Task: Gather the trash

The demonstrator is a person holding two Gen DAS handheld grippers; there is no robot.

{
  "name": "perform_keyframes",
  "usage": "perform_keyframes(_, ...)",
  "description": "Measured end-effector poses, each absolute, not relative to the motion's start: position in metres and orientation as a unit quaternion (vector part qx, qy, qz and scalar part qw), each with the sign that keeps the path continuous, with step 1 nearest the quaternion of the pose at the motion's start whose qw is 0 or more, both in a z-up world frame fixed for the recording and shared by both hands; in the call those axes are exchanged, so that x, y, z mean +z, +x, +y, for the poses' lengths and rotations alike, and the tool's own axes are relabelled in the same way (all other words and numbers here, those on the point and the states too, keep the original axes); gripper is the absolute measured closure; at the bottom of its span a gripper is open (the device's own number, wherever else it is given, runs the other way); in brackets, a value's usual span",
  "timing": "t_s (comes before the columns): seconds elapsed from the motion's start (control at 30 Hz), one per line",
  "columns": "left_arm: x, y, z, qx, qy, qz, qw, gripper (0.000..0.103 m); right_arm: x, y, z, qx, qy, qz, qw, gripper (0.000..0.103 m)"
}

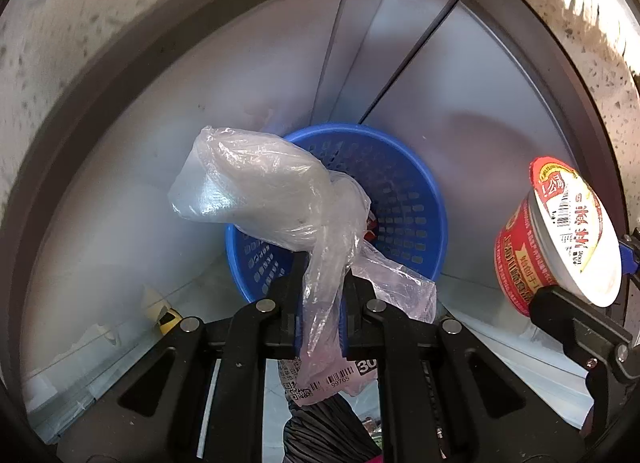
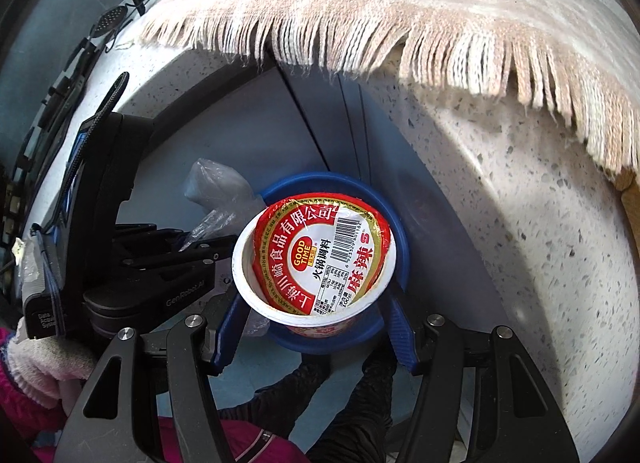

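Observation:
My left gripper (image 1: 320, 303) is shut on a crumpled clear plastic bag (image 1: 264, 191) and holds it over a blue perforated basket (image 1: 404, 187) on the floor. My right gripper (image 2: 312, 327) is shut on a red and white instant food cup (image 2: 316, 255) with its lid peeled back, held above the same blue basket (image 2: 396, 223). The cup also shows at the right of the left wrist view (image 1: 560, 231). The bag shows in the right wrist view (image 2: 216, 187) beside the left gripper's body. A little red trash lies inside the basket.
Grey cabinet doors (image 1: 460, 103) stand behind the basket under a speckled stone counter (image 2: 500, 191). A fringed beige cloth (image 2: 380, 7) hangs over the counter edge. A small yellow object (image 1: 166, 319) lies on the floor at the left.

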State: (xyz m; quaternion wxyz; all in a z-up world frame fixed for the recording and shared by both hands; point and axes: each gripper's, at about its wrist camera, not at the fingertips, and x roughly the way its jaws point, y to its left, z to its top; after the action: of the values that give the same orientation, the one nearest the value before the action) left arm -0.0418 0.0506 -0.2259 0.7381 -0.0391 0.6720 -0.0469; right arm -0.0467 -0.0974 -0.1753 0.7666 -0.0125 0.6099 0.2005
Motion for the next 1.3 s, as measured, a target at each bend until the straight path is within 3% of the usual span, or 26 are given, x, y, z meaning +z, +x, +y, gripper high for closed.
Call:
perform_keyframes(0.1,-0.222,-0.047,0.051,-0.047,-0.033,0.67,0.74,0.09,-0.174,-0.045,-0.097,0.201,-0.013,0.609,0.767,0.042)
perform_keyframes(0.2,-0.22,-0.049,0.048,-0.048,-0.031,0.666,0.744,0.072,-0.174,-0.045,-0.097,0.202,-0.012,0.61,0.766,0.041)
perform_keyframes(0.27,-0.218,-0.05,0.047,-0.046,-0.031,0.663,0.747,0.05,-0.173,-0.046,-0.099,0.202,-0.011,0.612,0.765,0.041)
perform_keyframes(0.33,-0.215,-0.052,0.047,-0.044,-0.03,0.659,0.75,0.044,-0.174,-0.045,-0.1,0.201,-0.011,0.615,0.762,0.041)
perform_keyframes(1.3,-0.213,-0.047,0.059,-0.019,-0.042,0.653,0.756,0.044,-0.152,-0.039,-0.11,0.232,0.017,0.624,0.746,0.041)
